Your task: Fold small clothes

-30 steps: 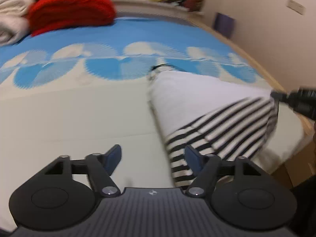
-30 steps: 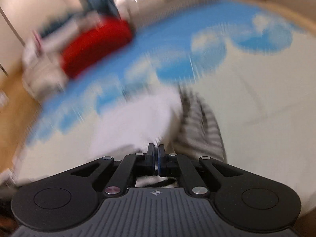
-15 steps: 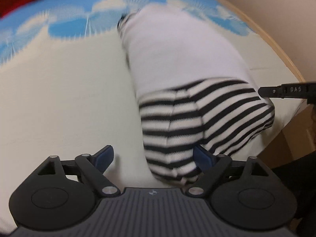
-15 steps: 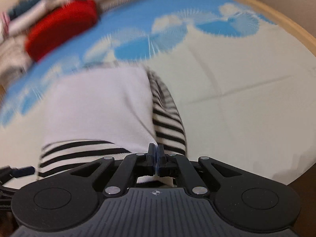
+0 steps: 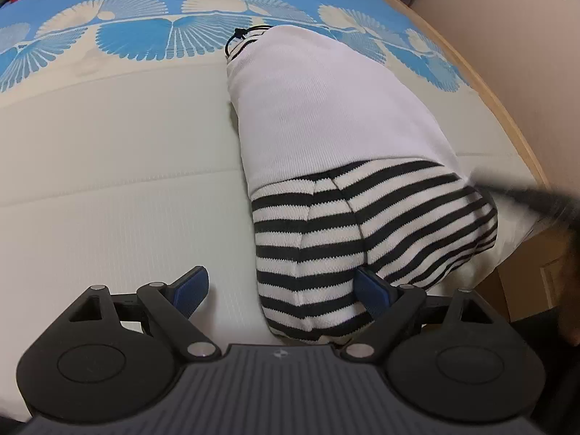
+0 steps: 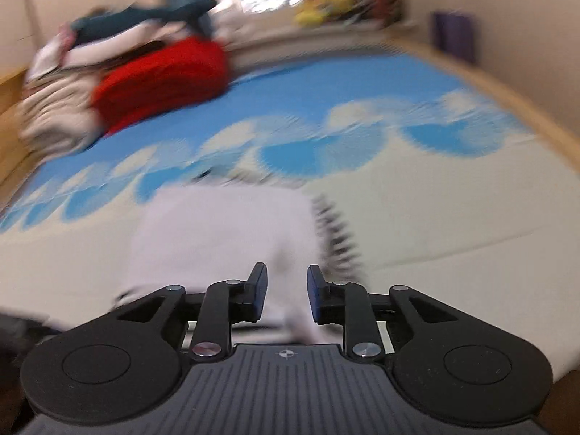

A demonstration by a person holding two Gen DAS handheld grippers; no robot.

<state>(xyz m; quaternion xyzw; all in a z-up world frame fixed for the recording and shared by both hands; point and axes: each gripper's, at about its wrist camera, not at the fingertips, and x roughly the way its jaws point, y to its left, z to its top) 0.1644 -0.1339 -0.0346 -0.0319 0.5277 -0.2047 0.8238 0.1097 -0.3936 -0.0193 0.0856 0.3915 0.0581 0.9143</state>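
A small white garment with black-and-white striped sleeves lies folded on the bed, its striped end nearest me. My left gripper is open, its fingers either side of the striped near corner, the right pad touching the cloth. In the blurred right wrist view the garment lies just ahead of my right gripper, which is open and holds nothing. The right gripper also shows as a dark blur at the right edge of the left wrist view.
The bed has a cream sheet with a blue fan-patterned band farther back. A red blanket and piled bedding lie at the far left. The wooden bed edge and wall run along the right.
My right gripper has opened and let go of the garment's striped end, then pulled back and up. The left gripper stays open, closer to the striped corner.
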